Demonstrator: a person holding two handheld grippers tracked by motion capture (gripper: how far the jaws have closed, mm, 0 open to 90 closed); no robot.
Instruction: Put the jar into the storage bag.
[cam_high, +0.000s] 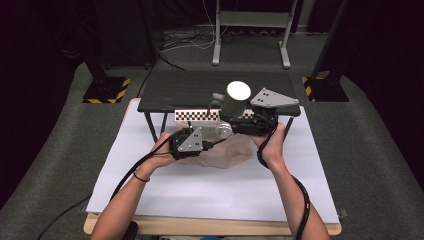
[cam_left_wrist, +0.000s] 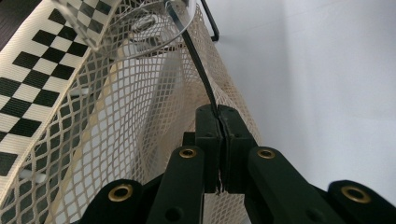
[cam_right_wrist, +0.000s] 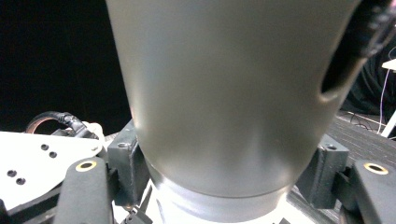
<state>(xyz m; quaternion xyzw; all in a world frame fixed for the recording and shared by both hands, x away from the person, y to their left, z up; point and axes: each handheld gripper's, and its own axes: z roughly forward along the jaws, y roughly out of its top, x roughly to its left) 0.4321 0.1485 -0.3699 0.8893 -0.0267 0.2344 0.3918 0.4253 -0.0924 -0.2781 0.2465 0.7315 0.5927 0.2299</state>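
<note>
Material: cream open-weave mesh bag (cam_left_wrist: 116, 140), lying on the white sheet (cam_high: 210, 190) in front of the low dark shelf (cam_high: 200, 90).
Left gripper (cam_left_wrist: 219, 126): jaws pressed together on a thin black cord at the mesh bag's edge, holding the mouth up; seen in the high view (cam_high: 192, 141) at the bag's left side.
Right gripper (cam_right_wrist: 224, 186): jaws spread around the base of a grey mug (cam_right_wrist: 233, 93), clamping it; in the high view the mug (cam_high: 235, 100) stands upright in that gripper (cam_high: 250, 122), above the bag and level with the shelf's front edge.
Other contents: a clear round lid or cup (cam_left_wrist: 140, 28) at the bag's far end; exact kind unclear.
Step in hand: judged to be loading the mug into the bag, mouth held open.
Next move: likely lowering the mug toward the opening while the cord stays taut.
Surface: pale wooden worktop (cam_high: 210, 227) under the sheet; checkered strip (cam_high: 197, 115) along the shelf.
Room: dark, grey carpet, stand feet with yellow-black hazard tape (cam_high: 105, 90).
</note>
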